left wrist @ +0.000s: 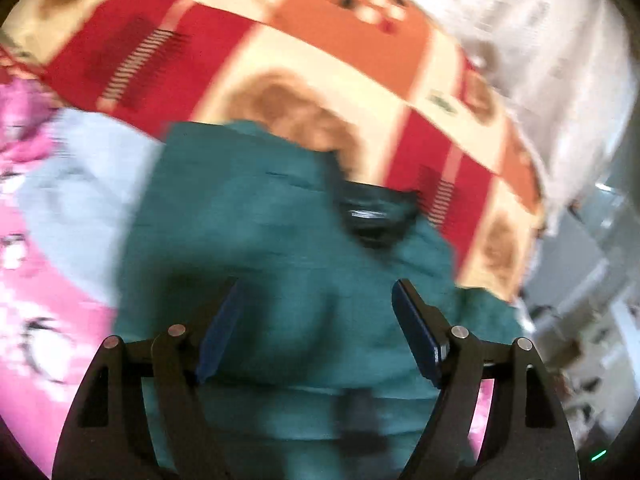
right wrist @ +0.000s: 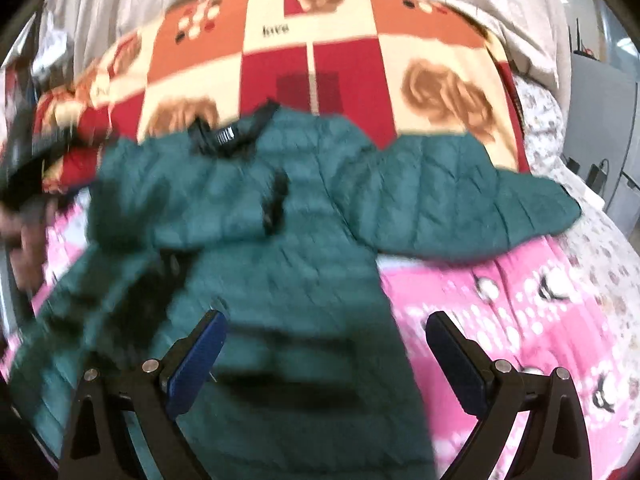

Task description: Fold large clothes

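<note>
There is one green puffy jacket (right wrist: 280, 216). It lies flat on a bed, partly on a pink blanket (right wrist: 520, 304) with little penguins and partly on a checked blanket (right wrist: 344, 64) of red, orange and cream squares. So there are two blankets, and a pale curtain (right wrist: 132, 4) hangs behind the bed at the far side.

The jacket has one black collar (right wrist: 228, 132), and it points to the far side of the bed. The bottom edge of the jacket is on the near side, under the tools. So its long way runs from near to far. One sleeve (right wrist: 460, 204) sticks straight out to the right. The other sleeve is on the left and looks folded in over the body, but the picture is too blurry to be sure.

There are two tools. The left gripper (left wrist: 316, 332) is spread wide over the green jacket, and nothing is squeezed between its two blue pads (left wrist: 416, 332). The right gripper (right wrist: 324, 356) is spread wide too, above the near part of the jacket, and it grabs nothing.

At the far left of the right view, a blurry hand (right wrist: 24, 236) holds the other tool.
</note>
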Available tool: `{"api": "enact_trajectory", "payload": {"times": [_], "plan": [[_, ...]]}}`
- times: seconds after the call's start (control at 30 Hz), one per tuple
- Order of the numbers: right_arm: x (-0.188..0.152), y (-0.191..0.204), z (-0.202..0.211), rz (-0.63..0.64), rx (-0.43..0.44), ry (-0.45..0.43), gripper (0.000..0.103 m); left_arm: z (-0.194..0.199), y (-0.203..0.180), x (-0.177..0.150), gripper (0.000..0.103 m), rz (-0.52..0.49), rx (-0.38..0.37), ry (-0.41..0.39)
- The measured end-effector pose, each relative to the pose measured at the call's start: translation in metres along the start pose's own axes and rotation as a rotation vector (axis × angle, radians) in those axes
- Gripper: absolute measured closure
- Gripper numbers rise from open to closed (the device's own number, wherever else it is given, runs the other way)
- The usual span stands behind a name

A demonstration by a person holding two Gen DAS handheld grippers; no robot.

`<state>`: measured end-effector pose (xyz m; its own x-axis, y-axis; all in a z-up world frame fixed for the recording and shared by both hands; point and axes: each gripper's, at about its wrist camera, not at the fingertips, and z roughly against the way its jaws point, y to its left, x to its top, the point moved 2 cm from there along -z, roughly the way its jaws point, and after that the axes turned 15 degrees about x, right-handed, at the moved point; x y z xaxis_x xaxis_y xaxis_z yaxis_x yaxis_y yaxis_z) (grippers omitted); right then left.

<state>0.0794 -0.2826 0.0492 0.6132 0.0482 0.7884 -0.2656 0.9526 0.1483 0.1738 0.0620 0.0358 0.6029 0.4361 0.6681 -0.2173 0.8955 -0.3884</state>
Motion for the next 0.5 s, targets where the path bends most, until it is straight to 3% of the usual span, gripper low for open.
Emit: {"api": "enact_trajectory", "payload": {"times": [0.07, 0.13, 0.23, 0.4, 0.5], "plan": [[0.019, 0.010, -0.010, 0.021, 0.042, -0.025, 0.004, -0.005, 0.020, -0.004, 0.026, -0.003, 0.086, -0.014], [0.038, 0.015, -0.031, 0.018, 0.079, -0.046, 0.004, -0.020, 0.036, -0.004, 0.026, 0.008, 0.230, 0.040], [0.057, 0.014, -0.086, -0.026, 0.096, 0.007, 0.004, -0.024, 0.052, -0.001, 0.026, 0.058, 0.278, 0.055], [0.060, -0.015, -0.152, -0.163, 0.135, 0.061, 0.008, -0.015, 0.080, 0.011, 0.026, 0.179, 0.340, 0.028], [0.057, -0.033, -0.183, -0.282, 0.266, 0.099, 0.011, -0.016, 0.078, 0.015, 0.026, 0.173, 0.336, 0.020]]}}
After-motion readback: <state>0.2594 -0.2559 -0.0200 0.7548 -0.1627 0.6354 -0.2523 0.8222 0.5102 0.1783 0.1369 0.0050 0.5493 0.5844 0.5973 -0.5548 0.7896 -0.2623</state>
